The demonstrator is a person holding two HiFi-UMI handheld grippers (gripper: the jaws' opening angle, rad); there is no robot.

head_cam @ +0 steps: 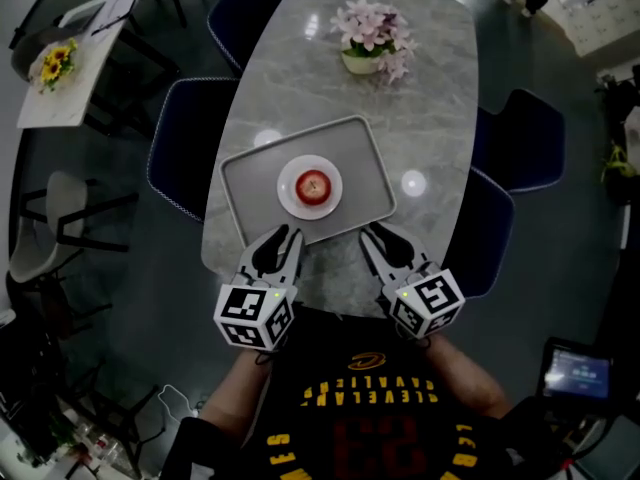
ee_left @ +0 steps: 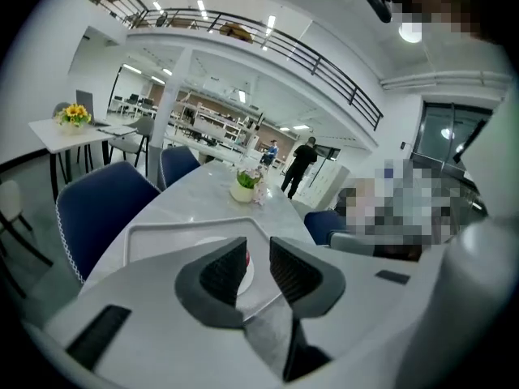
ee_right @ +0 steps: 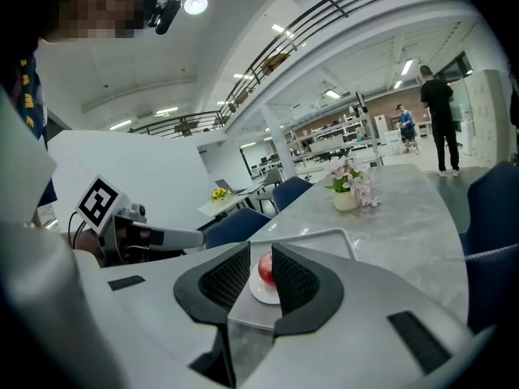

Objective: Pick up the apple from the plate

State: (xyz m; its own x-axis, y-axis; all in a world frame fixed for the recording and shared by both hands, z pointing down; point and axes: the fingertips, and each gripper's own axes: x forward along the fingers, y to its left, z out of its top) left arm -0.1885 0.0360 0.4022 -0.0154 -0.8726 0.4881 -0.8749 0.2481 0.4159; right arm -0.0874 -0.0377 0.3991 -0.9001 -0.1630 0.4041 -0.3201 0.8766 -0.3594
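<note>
A red apple (head_cam: 313, 185) sits on a small white plate (head_cam: 290, 190) in the middle of a grey tray (head_cam: 243, 183) on the marble table. My left gripper (head_cam: 289, 236) hovers at the tray's near edge, left of the apple. My right gripper (head_cam: 374, 234) hovers at the near edge on the right. Both are apart from the apple, their jaws a narrow gap apart with nothing between them. In the right gripper view the apple (ee_right: 266, 269) shows through the gap of that gripper (ee_right: 260, 259). In the left gripper view only a red sliver of the apple (ee_left: 246, 258) shows past the left gripper (ee_left: 259, 250).
A pot of pink flowers (head_cam: 371, 38) stands at the table's far end. Blue chairs (head_cam: 180, 138) line both long sides of the table (head_cam: 420, 118). A white side table with yellow flowers (head_cam: 55, 63) stands far left. People stand in the background (ee_right: 442, 120).
</note>
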